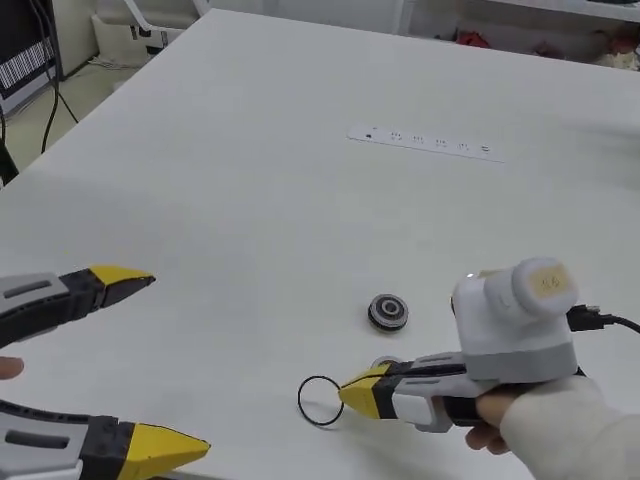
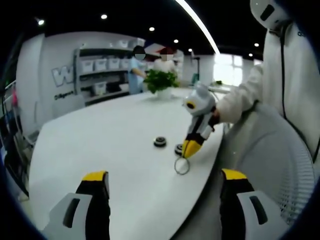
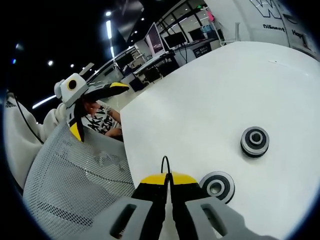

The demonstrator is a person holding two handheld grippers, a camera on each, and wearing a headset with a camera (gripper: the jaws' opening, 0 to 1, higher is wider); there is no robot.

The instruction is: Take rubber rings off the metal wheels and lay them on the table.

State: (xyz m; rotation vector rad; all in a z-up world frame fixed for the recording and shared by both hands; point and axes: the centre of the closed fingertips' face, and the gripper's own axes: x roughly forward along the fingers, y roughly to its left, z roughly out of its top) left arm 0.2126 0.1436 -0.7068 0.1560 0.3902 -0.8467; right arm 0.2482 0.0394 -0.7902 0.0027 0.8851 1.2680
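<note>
My right gripper point(image 1: 345, 393) is shut on a thin black rubber ring point(image 1: 320, 401), which hangs from its yellow tips just over the white table point(image 1: 250, 200). The ring point(image 3: 164, 165) shows edge-on at the shut tips point(image 3: 168, 179) in the right gripper view. A small metal wheel point(image 1: 388, 311) with a dark rim lies flat beyond the gripper. A second wheel point(image 1: 384, 362) is partly hidden behind the gripper's body. Both wheels point(image 3: 255, 141) point(image 3: 216, 185) sit to the right of the jaws. My left gripper point(image 1: 178, 363) stands open and holds nothing, well left of the ring point(image 2: 181, 166).
A white power strip point(image 1: 420, 141) lies across the far middle of the table. The table's near edge runs close to the grippers, with a mesh chair point(image 3: 75, 185) below it. People stand by shelves and a plant point(image 2: 160, 80) at the far end.
</note>
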